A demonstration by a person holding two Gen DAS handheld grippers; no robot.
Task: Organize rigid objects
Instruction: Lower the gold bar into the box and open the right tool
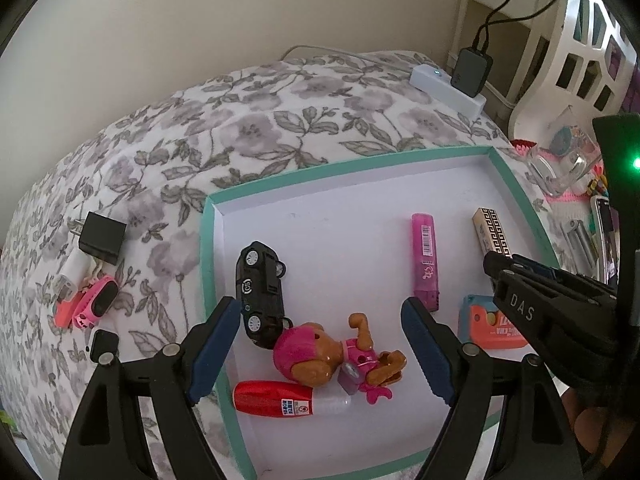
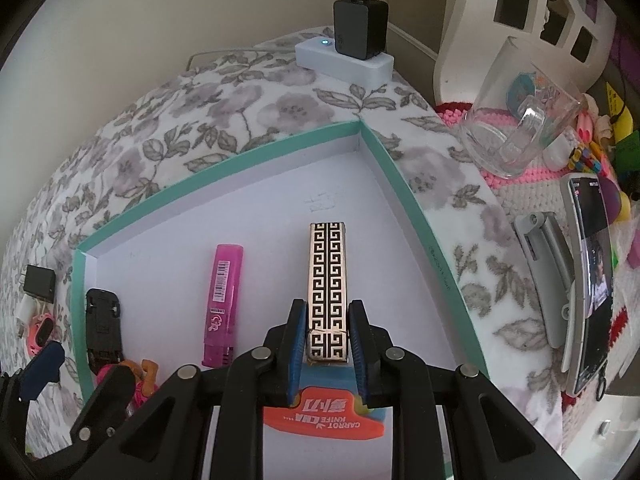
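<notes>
A teal-rimmed white tray [image 1: 206,248] lies on a floral bedspread; it also shows in the right wrist view [image 2: 394,168]. In it lie a black toy car [image 1: 260,292], a brown and pink toy figure [image 1: 320,354], a red bottle [image 1: 276,399], a pink highlighter [image 1: 425,260] and an orange carrot knife [image 2: 324,416]. My right gripper [image 2: 326,340] is shut on a black and gold patterned bar [image 2: 326,280], its far end lying on the tray floor. My left gripper [image 1: 324,356] is open above the toy figure.
On the bedspread left of the tray lie a black charger [image 1: 102,238] and pink gadgets [image 1: 90,304]. A white power strip with a black adapter [image 2: 352,48] sits at the back. A glass mug [image 2: 516,128] and a phone [image 2: 588,272] lie to the right.
</notes>
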